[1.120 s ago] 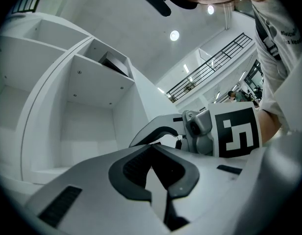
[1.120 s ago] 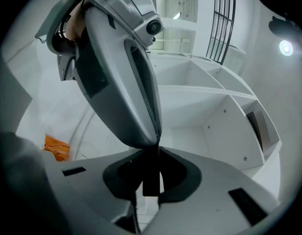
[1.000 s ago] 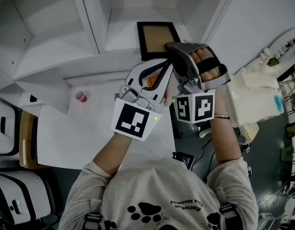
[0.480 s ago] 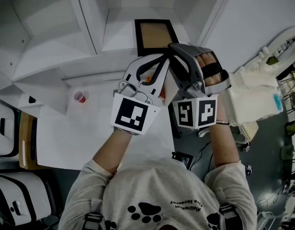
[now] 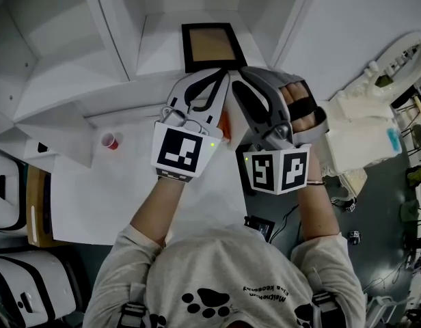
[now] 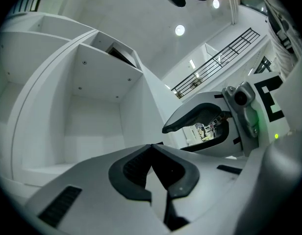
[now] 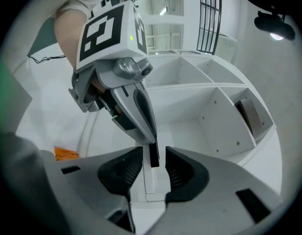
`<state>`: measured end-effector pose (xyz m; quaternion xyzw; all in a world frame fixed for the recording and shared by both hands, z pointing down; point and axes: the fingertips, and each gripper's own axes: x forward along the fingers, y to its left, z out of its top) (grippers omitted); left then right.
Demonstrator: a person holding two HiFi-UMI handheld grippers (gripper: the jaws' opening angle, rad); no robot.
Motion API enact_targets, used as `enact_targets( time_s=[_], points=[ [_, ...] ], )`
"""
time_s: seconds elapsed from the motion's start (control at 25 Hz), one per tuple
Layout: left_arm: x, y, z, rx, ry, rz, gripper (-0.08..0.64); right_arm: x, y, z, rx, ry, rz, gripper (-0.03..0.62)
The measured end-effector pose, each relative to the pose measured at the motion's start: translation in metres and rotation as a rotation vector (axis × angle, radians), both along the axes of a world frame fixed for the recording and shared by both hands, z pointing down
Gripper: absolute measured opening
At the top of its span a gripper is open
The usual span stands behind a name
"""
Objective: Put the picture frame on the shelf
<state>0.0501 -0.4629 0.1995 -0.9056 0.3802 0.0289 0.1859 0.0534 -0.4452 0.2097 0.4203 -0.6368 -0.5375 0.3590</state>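
We see the picture frame [image 5: 210, 46] in a shelf [image 5: 121, 46] compartment just ahead of both tool tips, touching neither. Left tool [image 6: 151, 148] is clenched, tips together, nothing between them. Right tool [image 7: 151, 168] is released: its jaws have just been opening, nothing is gripped, and the left tool's tip shows beyond the gap. A red cup [image 5: 109, 141] stands on the surface [image 5: 128, 190] left of the left tool; we can't tell its contents. The shirt print is too small to read.
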Motion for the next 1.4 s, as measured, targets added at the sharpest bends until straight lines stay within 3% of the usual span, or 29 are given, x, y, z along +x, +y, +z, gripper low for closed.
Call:
enact_targets(
  time_s=[0.32,0.6,0.92,1.4],
  points=[
    [0.000,-0.007,0.002,-0.018,0.003,-0.019,0.018,-0.003,0.018,-0.003,-0.004,-0.051,0.001,0.140],
    [-0.001,-0.011,0.004,-0.024,-0.002,-0.040,0.018,-0.005,0.041,-0.009,-0.058,-0.230,-0.022,0.138],
    [-0.007,0.007,0.001,-0.023,0.017,-0.045,0.018,-0.001,0.061,-0.018,-0.095,-0.496,-0.036,0.071],
    [-0.031,0.052,0.003,-0.012,0.017,-0.072,0.018,-0.002,0.080,-0.014,-0.121,-0.710,-0.050,0.032]
  ],
)
